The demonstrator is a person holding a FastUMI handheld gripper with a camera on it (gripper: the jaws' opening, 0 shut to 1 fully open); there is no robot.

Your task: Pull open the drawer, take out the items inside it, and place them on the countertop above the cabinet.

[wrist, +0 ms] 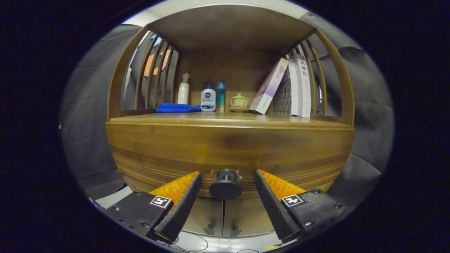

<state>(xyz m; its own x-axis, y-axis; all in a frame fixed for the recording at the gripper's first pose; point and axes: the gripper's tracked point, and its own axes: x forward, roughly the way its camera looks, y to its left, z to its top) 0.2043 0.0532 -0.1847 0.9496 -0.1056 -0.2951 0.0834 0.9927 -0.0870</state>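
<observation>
Now tool (226, 175) agape around drawer knob (225, 185)

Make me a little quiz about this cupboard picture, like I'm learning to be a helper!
1. True or false: the drawer is already pulled out.
2. What sits between the fingers of the gripper? A) a book B) the round knob C) a bottle
3. What lies on the countertop beside the white bottle?

Key:
1. False. It is closed, flush with the cabinet.
2. B. The fingers are spread on either side of the knob, not touching it.
3. A folded blue cloth.
</observation>
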